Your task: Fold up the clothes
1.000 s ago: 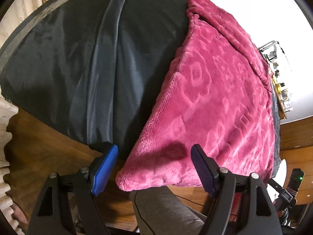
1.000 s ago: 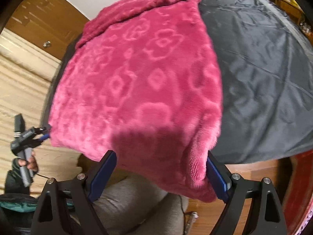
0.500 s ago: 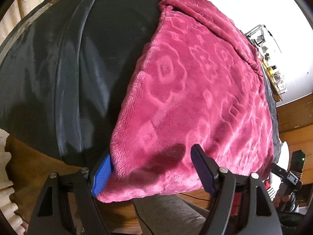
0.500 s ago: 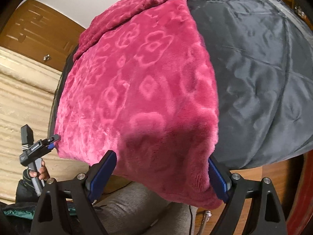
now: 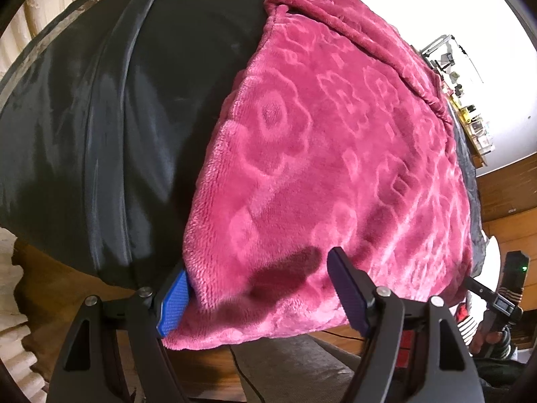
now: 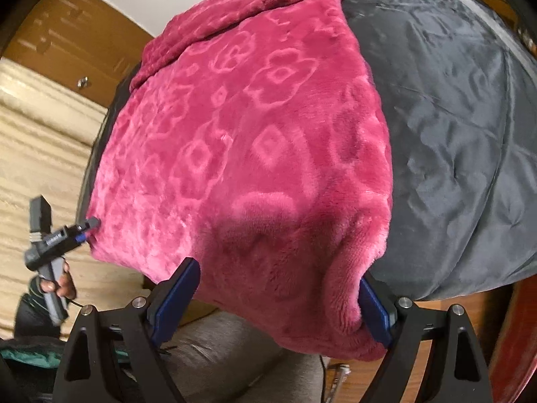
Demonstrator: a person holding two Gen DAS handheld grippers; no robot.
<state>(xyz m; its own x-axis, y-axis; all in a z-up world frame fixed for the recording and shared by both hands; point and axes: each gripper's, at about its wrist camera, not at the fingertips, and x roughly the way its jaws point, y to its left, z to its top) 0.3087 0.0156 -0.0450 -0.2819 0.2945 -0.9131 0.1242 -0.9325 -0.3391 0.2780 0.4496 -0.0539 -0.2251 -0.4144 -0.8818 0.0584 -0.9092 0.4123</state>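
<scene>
In the left wrist view the left claw (image 5: pixel 265 297) stands wide open at the near corner of a pink fleece garment (image 5: pixel 335 168). The cloth's edge laps over its blue left finger (image 5: pixel 173 300), hiding part of the pad, while the right finger sits clear above the pile; whether either pad presses the cloth cannot be told, and no grip shows. Below the claw a grey trouser leg (image 5: pixel 295 366) is cut off by the frame.

In the right wrist view the right claw (image 6: pixel 278 305) is likewise spread wide over the other near corner of the garment (image 6: pixel 255 141). The drooping corner fills the gap and covers most of the right finger (image 6: pixel 376 315); the left finger stands just beside the hem. Nothing is clamped as far as can be seen.

The garment lies flat on a dark sheet (image 6: pixel 453 134) that covers the surface beneath, so what carries it stays hidden; its near hem hangs over the edge. Its far end is bunched into a fold whose shape is hard to read. At the left edge of the right view the other claw and the hand (image 6: pixel 62 280) holding it appear small and blurred. Beyond lie wood panels (image 6: pixel 67 43) and, in the left view, a cluttered shelf (image 5: pixel 466 107) too small to make out.
</scene>
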